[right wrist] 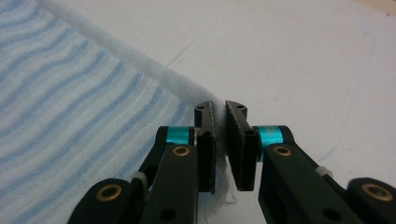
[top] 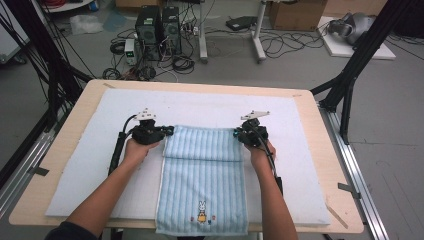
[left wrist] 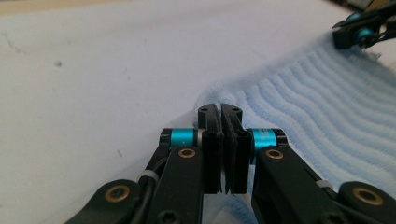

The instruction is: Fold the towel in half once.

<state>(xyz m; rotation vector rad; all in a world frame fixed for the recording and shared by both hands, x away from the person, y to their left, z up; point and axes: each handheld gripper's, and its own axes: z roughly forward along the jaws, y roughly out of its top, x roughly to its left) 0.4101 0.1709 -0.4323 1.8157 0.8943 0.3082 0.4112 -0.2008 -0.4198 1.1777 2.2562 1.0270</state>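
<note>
Towel (top: 202, 165) — bunny motif high view; corners pinched in tongs up close.

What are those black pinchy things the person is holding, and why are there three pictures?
Those are tongs, one in each hand of a person at a table. The left tongs and the right tongs each carry a little camera. One picture looks down from above. The other two look along each pair of tongs, so you see the black jaws up close. On the table lies a white mat, and on it a blue striped towel with a small bunny at its near end. The towel's far end is folded over. Both tongs are pinched shut on the towel's far corners, one on each side.
</note>
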